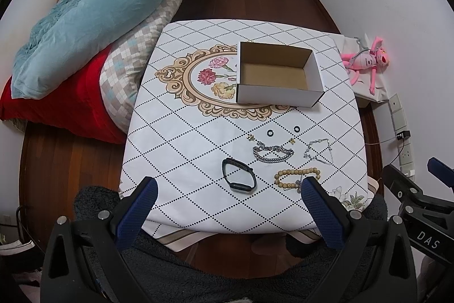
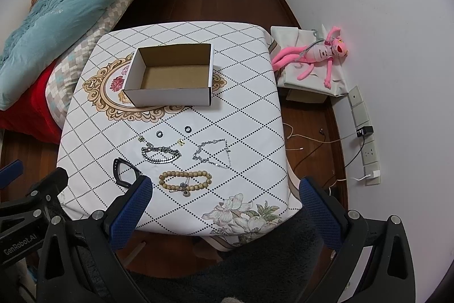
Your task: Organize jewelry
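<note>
An empty white cardboard box (image 1: 279, 95) (image 2: 170, 96) stands mid-table. In front of it lie two black rings (image 1: 270, 132) (image 2: 160, 134), two small gold earrings (image 1: 250, 137), a thick silver chain bracelet (image 1: 273, 154) (image 2: 160, 154), a thin silver necklace (image 1: 317, 152) (image 2: 212, 154), a wooden bead bracelet (image 1: 296, 175) (image 2: 185, 181) and a black smart band (image 1: 239, 178) (image 2: 124, 173). My left gripper (image 1: 228, 200) is open and empty, held above the table's near edge. My right gripper (image 2: 225, 198) is open and empty, held above the near right corner.
The small table wears a white diamond-pattern cloth (image 1: 181, 138). A bed with a blue quilt (image 1: 93, 10) is at the left. A pink plush toy (image 2: 315, 56) lies on a covered box at the right. Wall sockets and cables (image 2: 366, 132) run along the right wall.
</note>
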A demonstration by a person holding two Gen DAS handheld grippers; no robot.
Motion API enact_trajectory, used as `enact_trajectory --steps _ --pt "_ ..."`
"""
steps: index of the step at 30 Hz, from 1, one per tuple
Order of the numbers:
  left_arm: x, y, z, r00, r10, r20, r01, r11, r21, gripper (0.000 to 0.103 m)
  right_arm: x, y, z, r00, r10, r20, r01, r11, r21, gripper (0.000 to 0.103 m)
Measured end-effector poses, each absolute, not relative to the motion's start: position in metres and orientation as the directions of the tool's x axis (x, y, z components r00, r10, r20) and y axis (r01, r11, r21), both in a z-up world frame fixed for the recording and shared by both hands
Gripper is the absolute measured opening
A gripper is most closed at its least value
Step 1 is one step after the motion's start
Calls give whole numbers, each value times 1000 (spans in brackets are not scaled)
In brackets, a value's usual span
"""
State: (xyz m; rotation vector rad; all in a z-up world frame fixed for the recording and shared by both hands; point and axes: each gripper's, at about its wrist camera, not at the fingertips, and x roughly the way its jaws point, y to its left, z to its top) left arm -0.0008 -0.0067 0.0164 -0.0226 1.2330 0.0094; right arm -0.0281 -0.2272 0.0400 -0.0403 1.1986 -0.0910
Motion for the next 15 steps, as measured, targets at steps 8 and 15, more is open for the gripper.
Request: enact_trajectory --steps 8,15 --pt "-1 -7 16 330 -4 -944 -20 1000 -12 103 -30 -228 40 365 -92 -926 49 996 -79 103" --pt "-1 -7 18 332 -5 -943 -21 1000 -12 103 -30 -227 40 367 -90 -926 47 996 -78 103"
